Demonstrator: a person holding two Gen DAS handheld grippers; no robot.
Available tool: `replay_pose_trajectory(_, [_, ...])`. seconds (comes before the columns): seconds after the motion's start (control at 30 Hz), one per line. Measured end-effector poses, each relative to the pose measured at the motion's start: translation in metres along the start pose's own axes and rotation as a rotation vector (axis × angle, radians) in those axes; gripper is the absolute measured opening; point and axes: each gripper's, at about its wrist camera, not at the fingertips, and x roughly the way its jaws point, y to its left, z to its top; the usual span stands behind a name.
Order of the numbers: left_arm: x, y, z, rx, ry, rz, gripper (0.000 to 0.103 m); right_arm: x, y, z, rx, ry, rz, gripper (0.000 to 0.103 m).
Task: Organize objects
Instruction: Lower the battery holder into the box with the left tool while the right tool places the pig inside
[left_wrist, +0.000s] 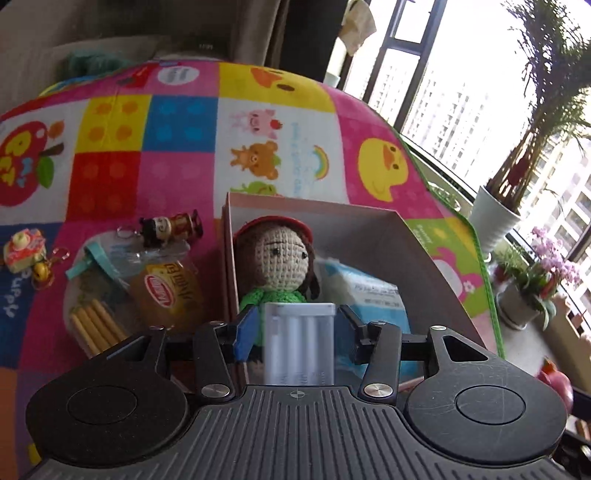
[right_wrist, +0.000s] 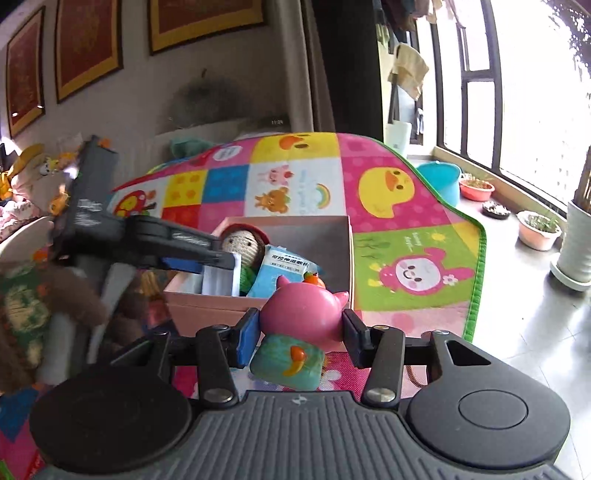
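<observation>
Two loads poised for the pink cardboard box (right_wrist: 295, 236): left tongs (left_wrist: 300, 326) clamping clear plastic battery case (left_wrist: 300, 339), right tongs (right_wrist: 301, 328) gripping pink rubber pig toy (right_wrist: 304, 314), release inside next.

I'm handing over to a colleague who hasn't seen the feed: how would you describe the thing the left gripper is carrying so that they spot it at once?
Find the pink box on the colourful play mat. Over its near edge the left gripper holds a clear plastic case. Unlike the crocheted doll and the blue-and-white packet in the box behind it, it is see-through, rectangular and ribbed inside.
</observation>
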Motion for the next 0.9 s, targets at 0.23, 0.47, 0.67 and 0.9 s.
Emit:
replay_pose_trajectory(0.23, [-0.044,-0.007,-0.003,0.117,-0.032,0.003,0.051,0.027,0.011,0.022,-0.060,-0.003,-0.033,0.047])
replay_pose_trajectory(0.47, [-0.078,0.016,-0.028,0.124,-0.016,-0.078,0.051,0.101,0.012,0.060,-0.068,0.084,-0.104,0.047])
replay_pose_trajectory(0.67, [-0.102,0.069,-0.055,0.072,-0.010,0.005,0.051,0.159,0.023,0.050,-0.123,0.225,-0.173,0.047])
replay_pose_trajectory(0.9, [-0.108,0.134,-0.070,-0.062,0.016,0.043,0.051,0.159,0.033,0.053,-0.114,0.267,-0.203,0.048])
